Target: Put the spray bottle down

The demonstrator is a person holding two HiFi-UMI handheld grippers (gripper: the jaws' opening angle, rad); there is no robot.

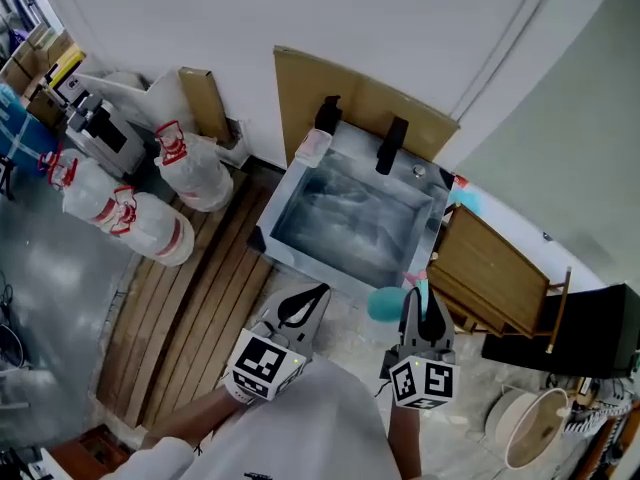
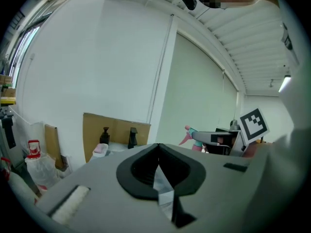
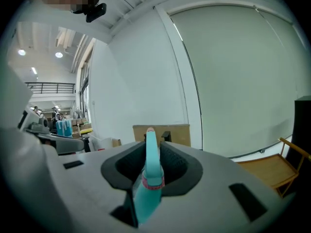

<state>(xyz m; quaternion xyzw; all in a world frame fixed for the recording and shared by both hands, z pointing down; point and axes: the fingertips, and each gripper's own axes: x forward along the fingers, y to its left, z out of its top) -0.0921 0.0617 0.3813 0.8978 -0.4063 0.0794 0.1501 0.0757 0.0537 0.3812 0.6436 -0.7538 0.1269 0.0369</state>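
Note:
The spray bottle (image 1: 386, 304) is teal with a pink band and a pink nozzle tip. My right gripper (image 1: 419, 306) is shut on it, holding it in the air over the floor in front of the tub. In the right gripper view the bottle's head (image 3: 151, 171) stands between the jaws of that gripper (image 3: 151, 160) and points forward. From the left gripper view the bottle (image 2: 193, 135) shows at the right, sticking out past the right gripper. My left gripper (image 1: 304, 301) (image 2: 158, 165) hovers to the left of it, shut with nothing held.
A grey metal tub (image 1: 286, 198) with two black taps stands ahead against a cardboard sheet (image 1: 300, 88). A wooden folding chair (image 1: 492, 268) is at the right. Clear plastic jugs (image 1: 195, 173) lie at the left beside wooden slats (image 1: 205, 298). A white bucket (image 1: 535, 430) sits at the lower right.

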